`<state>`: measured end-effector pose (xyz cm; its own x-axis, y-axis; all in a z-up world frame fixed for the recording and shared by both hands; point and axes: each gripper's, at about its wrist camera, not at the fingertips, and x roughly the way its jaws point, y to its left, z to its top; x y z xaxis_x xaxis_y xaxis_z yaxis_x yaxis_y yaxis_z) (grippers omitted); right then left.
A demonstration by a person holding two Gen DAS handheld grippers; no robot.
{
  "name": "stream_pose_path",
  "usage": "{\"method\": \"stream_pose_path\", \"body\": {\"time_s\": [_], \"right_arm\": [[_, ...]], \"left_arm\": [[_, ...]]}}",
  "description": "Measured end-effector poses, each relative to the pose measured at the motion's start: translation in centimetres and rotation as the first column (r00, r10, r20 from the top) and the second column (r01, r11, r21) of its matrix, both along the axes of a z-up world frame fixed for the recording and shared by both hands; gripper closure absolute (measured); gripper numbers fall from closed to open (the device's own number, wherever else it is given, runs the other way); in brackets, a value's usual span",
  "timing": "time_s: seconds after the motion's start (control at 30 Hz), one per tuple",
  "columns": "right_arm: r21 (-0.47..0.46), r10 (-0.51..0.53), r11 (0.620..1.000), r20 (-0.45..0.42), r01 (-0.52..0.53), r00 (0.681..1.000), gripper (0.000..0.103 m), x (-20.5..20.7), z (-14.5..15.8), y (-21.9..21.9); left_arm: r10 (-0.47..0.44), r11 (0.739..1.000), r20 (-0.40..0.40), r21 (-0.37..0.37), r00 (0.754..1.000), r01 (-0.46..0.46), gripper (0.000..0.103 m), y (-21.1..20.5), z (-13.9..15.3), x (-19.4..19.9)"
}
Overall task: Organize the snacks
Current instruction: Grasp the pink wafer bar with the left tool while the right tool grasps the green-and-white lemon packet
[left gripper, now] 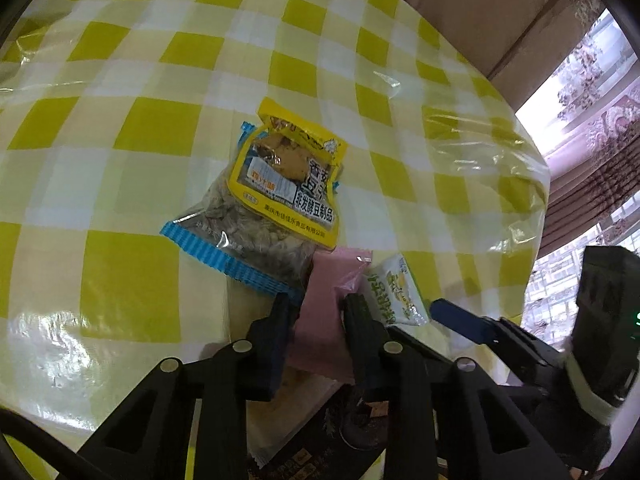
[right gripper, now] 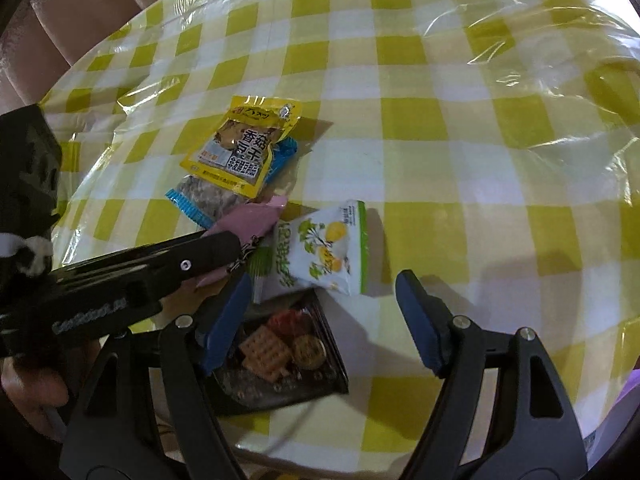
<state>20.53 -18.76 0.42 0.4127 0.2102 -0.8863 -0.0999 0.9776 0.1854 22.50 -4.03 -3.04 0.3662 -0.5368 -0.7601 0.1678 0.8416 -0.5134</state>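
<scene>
Five snack packets lie clustered on a round surface (right gripper: 440, 92) covered in glossy yellow-and-white checked plastic sheeting that wrinkles and catches the light near its rim. The left claw (left gripper: 316, 312), with black fingers, pinches a plain matte pink packet (left gripper: 326, 312), its pads pressing the soft flat wrapper from both sides; no earlier frame is at hand to show how the jaws came there. Just beyond this claw's tips lies a clear pouch with blue zigzag-crimped ends (left gripper: 236, 240), holding pale, lumpy contents, and on top of that pouch rests a yellow foil sachet (left gripper: 288, 176) printed with bold black-and-white characters. Just to the right of the left claw sits a small white pillow packet with green edging and yellow fruit pictures (left gripper: 396, 296), touching the pink one.

The right claw (right gripper: 324, 292), with blue rubbery pads on black fingers, stands spread wide and holds nothing; the white-and-green packet lies just ahead of the gap between its pads. Below and between its fingers lies a dark glossy rectangular packet (right gripper: 280, 360) picturing a lattice cracker, a round biscuit and a red piece. A hand (right gripper: 28, 392) grips the left tool at the frame's lower left.
</scene>
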Motion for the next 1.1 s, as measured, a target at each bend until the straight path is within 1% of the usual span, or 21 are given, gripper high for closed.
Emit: {"method": "stream_pose_path", "body": {"time_s": [0.17,0.33,0.4,0.5,0.53,0.6,0.73,0.87,1.03,1.1], "right_arm": [[0.007,-0.010,1.000,-0.012,0.010,1.000,0.026,0.8,-0.5,0.2],[0.008,-0.017,1.000,-0.034,0.018,0.999,0.026,1.7,-1.2,0.3],[0.006,-0.022,1.000,-0.036,0.022,0.999,0.026,1.9,-1.4,0.3],[-0.024,-0.027,0.999,-0.027,0.026,0.999,0.038,2.2,-1.3,0.4],[-0.034,-0.025,0.999,-0.024,0.025,0.999,0.045,2.3,-1.3,0.6],[-0.039,-0.019,0.999,-0.021,0.018,1.000,0.046,2.4,-1.4,0.6],[-0.044,-0.018,0.999,-0.016,0.017,1.000,0.050,2.2,-1.3,0.7],[-0.040,-0.016,0.999,-0.013,0.016,1.000,0.054,2.1,-1.4,0.7],[-0.018,-0.022,1.000,-0.010,0.021,1.000,0.056,2.0,-1.5,0.4],[-0.012,-0.029,0.999,-0.009,0.029,1.000,0.060,1.9,-1.5,0.2]], "left_arm": [[0.022,0.999,0.023,-0.047,1.000,-0.021,0.078,1.0,0.2,-0.3],[0.027,0.998,0.030,-0.057,0.999,-0.025,0.079,1.2,0.3,-0.5],[0.013,0.998,0.021,-0.060,1.000,-0.012,0.079,1.0,0.2,-0.5],[-0.023,0.999,0.000,-0.045,1.000,0.023,0.078,0.4,-0.2,-0.6],[-0.027,0.999,-0.007,-0.034,1.000,0.027,0.078,0.2,-0.4,-0.5],[-0.031,0.999,-0.016,-0.038,0.999,0.030,0.077,0.1,-0.6,-0.4],[-0.041,0.998,-0.031,-0.044,0.999,0.040,0.077,-0.1,-0.9,-0.1],[-0.045,0.998,-0.029,-0.038,0.999,0.044,0.076,-0.2,-0.9,-0.2],[-0.053,0.998,-0.029,-0.034,0.998,0.052,0.073,-0.5,-0.9,-0.2],[-0.062,0.998,-0.021,-0.026,0.998,0.061,0.071,-0.7,-0.8,-0.3]]}}
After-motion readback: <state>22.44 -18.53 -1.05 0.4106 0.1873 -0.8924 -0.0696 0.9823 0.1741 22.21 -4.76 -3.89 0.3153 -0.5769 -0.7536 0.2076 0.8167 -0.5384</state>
